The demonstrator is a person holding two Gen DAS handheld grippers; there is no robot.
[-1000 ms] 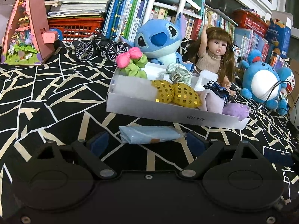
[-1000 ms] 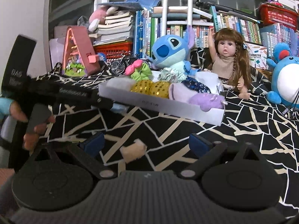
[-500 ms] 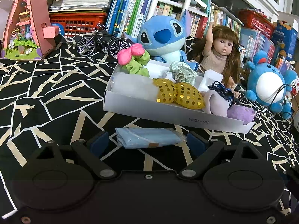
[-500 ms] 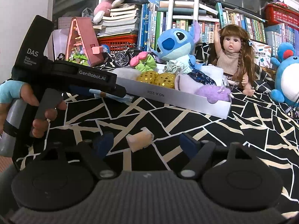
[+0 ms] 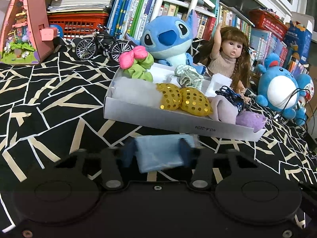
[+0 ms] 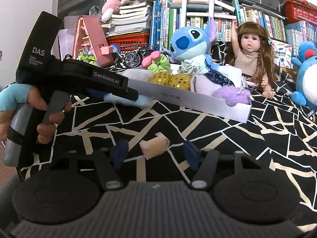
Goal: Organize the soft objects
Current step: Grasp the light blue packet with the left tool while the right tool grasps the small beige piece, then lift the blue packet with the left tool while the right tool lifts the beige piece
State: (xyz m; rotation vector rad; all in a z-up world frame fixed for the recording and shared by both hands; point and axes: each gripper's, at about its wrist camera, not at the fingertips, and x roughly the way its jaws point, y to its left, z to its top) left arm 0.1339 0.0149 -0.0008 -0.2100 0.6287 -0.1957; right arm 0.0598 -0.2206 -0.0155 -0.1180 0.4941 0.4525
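A white cardboard tray (image 5: 178, 120) on the black patterned cloth holds several soft items: a pink and green scrunchie (image 5: 138, 63), two gold sequin pads (image 5: 184, 99) and a purple plush (image 5: 250, 119). Just in front of the tray lies a light blue soft packet (image 5: 158, 152). My left gripper (image 5: 156, 148) is closing and its pads press the packet's two sides. From the right wrist, the left gripper (image 6: 126, 97) shows in a person's hand with the blue packet (image 6: 143, 101) at its tip. My right gripper (image 6: 154, 152) is closing around a small beige soft piece (image 6: 154, 145), its pads apart from it.
Behind the tray sit a blue Stitch plush (image 5: 168, 37), a doll (image 5: 229, 57) and a round blue plush (image 5: 281, 91). A model bicycle (image 5: 103, 43) and a pink model house (image 5: 23, 25) stand at the back left, in front of books and a red basket (image 5: 77, 21).
The left jaws have come together onto the blue packet, which now bunches between them. The right jaws have narrowed around the beige piece.
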